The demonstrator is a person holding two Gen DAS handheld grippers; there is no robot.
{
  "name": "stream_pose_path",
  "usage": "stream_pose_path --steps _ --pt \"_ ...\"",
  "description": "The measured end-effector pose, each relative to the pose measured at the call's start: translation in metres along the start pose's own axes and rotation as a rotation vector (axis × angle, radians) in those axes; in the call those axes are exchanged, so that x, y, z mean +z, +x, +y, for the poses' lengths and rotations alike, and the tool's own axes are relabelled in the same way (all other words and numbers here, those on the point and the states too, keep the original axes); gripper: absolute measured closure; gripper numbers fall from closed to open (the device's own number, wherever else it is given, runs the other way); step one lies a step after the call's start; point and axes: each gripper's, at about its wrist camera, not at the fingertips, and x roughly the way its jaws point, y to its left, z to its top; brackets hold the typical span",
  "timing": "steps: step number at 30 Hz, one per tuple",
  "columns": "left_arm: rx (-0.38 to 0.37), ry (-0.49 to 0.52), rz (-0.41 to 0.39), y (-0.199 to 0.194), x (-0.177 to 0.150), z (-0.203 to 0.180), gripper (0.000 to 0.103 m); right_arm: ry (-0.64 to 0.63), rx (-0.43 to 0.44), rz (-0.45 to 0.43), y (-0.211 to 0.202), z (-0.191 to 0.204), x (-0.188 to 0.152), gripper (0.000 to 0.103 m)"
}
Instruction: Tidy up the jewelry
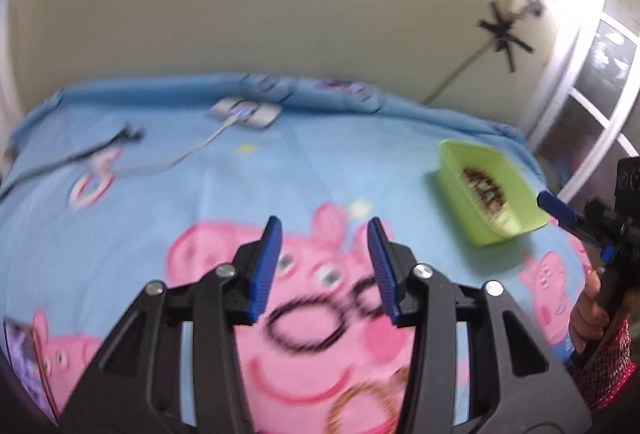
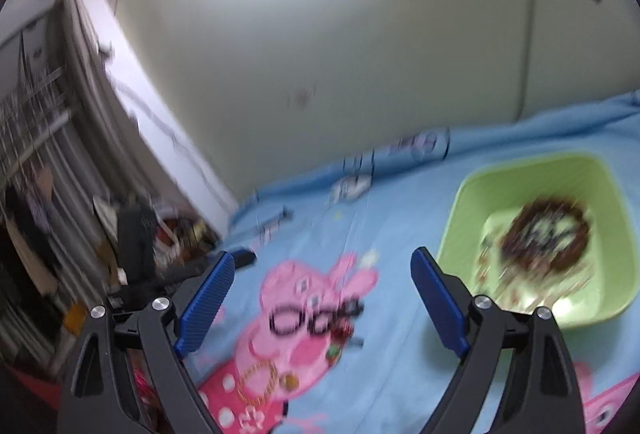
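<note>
A green tub [image 1: 448, 170] [image 2: 472, 210] sits on the blue cartoon bedsheet and holds a dark beaded piece of jewelry [image 1: 484, 190] [image 2: 544, 238]. A gold bangle [image 1: 360, 406] [image 2: 256, 382] lies on the sheet near me, with small red and green pieces [image 2: 338, 344] beside it. My left gripper [image 1: 324, 230] is open and empty above the pig print. My right gripper [image 2: 320, 266] is open and empty, left of the tub; it also shows in the left wrist view [image 1: 560, 212] beside the tub. The views are blurred.
A white charger block [image 1: 246, 112] with a cable and a black cable [image 1: 80, 154] lie at the far side of the bed. A wall runs behind the bed. A cluttered shelf [image 2: 132, 234] stands to the left in the right wrist view.
</note>
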Motion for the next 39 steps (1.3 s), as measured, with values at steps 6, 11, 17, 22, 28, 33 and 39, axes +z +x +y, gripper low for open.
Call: stream_pose_path --steps 6,11,17,22,28,33,39 --pt "0.038 -0.054 0.069 0.003 -0.042 0.031 0.061 -0.026 -0.071 0.181 0.048 0.007 -0.037 0.047" --pt "0.005 -0.084 0.082 0.000 -0.063 0.037 0.061 -0.101 -0.143 0.271 0.073 0.011 -0.047 0.069" --pt "-0.051 0.052 0.072 -0.009 -0.078 -0.001 0.061 -0.132 -0.158 0.358 0.109 0.009 -0.042 0.099" --pt "-0.117 0.215 0.075 -0.011 -0.089 -0.048 0.061 -0.107 -0.156 0.351 0.105 0.001 -0.039 0.103" --pt "-0.134 0.337 0.128 0.010 -0.101 -0.078 0.061 -0.041 -0.149 0.283 0.063 -0.010 -0.034 0.103" --pt "-0.126 0.350 0.169 0.031 -0.104 -0.085 0.062 -0.043 -0.154 0.305 0.052 -0.015 -0.047 0.103" --pt "-0.149 0.358 0.171 0.030 -0.102 -0.086 0.086 -0.086 -0.163 0.253 0.035 -0.018 -0.055 0.103"
